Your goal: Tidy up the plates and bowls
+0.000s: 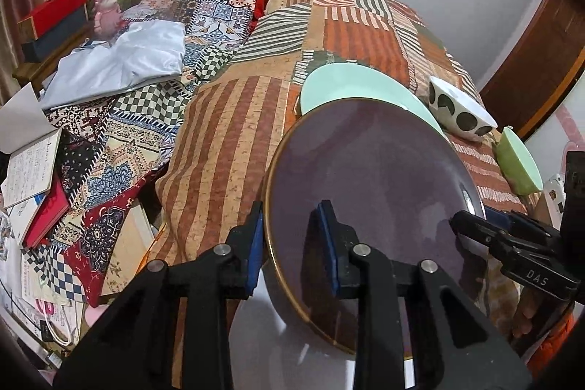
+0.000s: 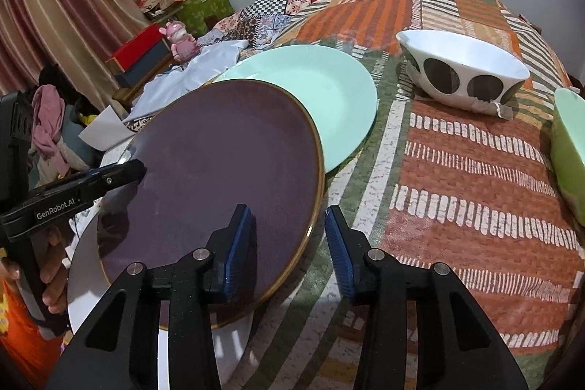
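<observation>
On the patchwork bedspread (image 2: 457,170), my left gripper (image 1: 294,243) and right gripper (image 2: 289,243) each straddle an edge of the purple plate (image 2: 219,170), seemingly clamped; it overlaps the mint plate (image 2: 329,90) and a white plate (image 2: 84,280).

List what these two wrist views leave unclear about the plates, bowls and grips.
- White plate: mostly hidden under the purple plate in both views.
- Green bowl: cut off by the right wrist view's edge; inside unseen.
- Right gripper, left gripper: whether pads actually press the purple rim cannot be told.
- Mint plate: near part covered by the purple plate.
</observation>
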